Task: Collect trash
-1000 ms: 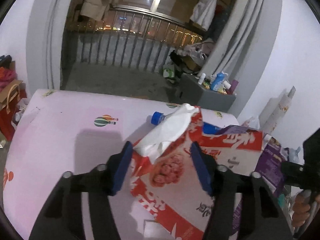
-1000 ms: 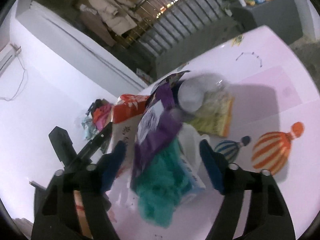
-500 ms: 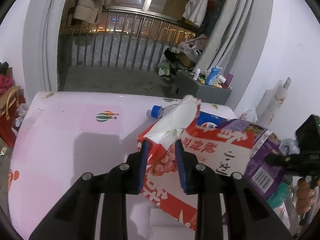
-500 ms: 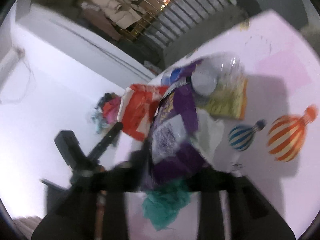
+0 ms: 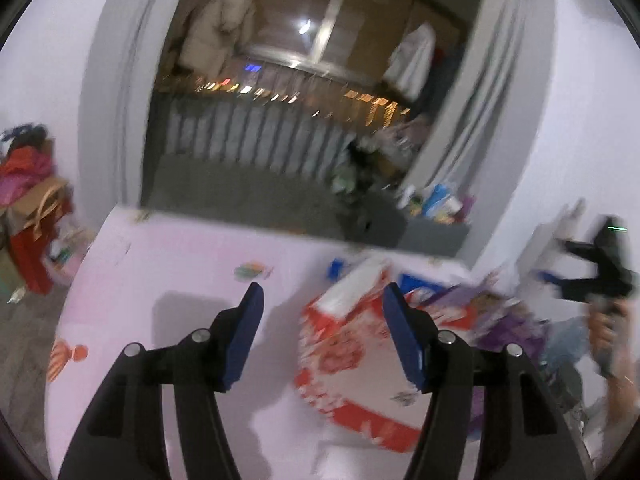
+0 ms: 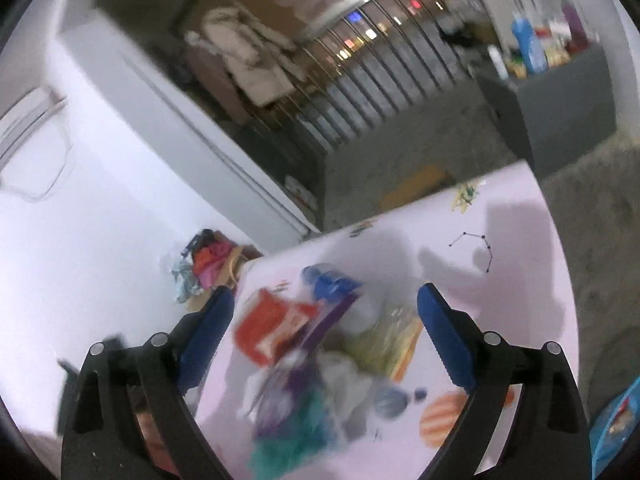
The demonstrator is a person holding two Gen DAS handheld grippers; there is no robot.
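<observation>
Left gripper (image 5: 320, 300) jaws were opening, wide, nothing pressed; red bag (image 5: 352, 344) lay on pink table (image 5: 152, 272) below, under its right finger. Right gripper (image 6: 324, 306) jaws were opening, very wide, empty, above trash pile (image 6: 320, 360) on table (image 6: 500, 248). Left view alone showed right gripper (image 5: 600, 276) beyond pile. Right view alone showed yellow packet (image 6: 392, 344), teal wad (image 6: 296, 440), two balloon prints. One blue cap (image 6: 320, 276). Both views blurred.

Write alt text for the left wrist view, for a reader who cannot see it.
The left gripper, its blue-padded jaws opening with nothing between them, hangs over a pink table beside a pile of trash led by a red and white package. The right gripper shows at the right edge, above purple wrappers. The picture is motion-blurred.
</observation>
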